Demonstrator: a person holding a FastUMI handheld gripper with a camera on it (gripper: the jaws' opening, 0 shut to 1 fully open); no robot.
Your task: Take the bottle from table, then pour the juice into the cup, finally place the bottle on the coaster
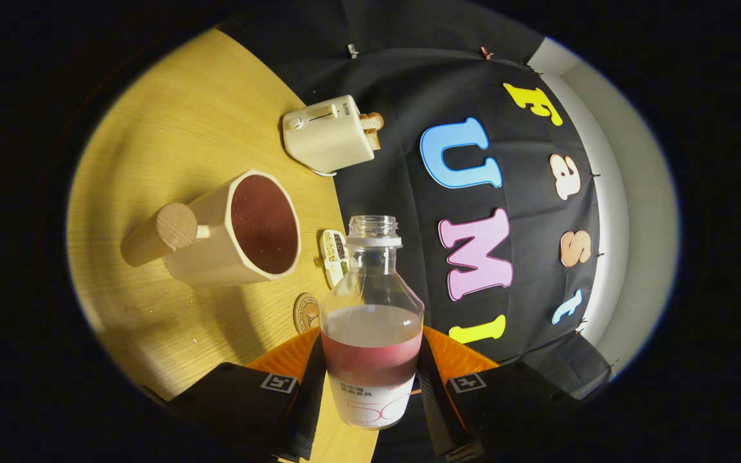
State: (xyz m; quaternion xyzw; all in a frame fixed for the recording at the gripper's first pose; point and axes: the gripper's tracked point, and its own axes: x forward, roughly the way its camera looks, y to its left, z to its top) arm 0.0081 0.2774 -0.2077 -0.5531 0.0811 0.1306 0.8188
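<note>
Bottle (371, 321), uncapped and half full of red juice, is pinched between the tool (370, 379) fingers. Cup (242, 231) of juice sits at 10 o'clock, coaster (305, 313) just beside the bottle.

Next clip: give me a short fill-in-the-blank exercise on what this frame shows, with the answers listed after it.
1. The gripper is shut on the ____, which has no cap.
2. The cup with the wooden handle holds dark red ____.
3. The round coaster lies on the table between the bottle and the ____.
4. Slices of ____ stick out of the toaster.

Answers: bottle; juice; cup; bread
</note>
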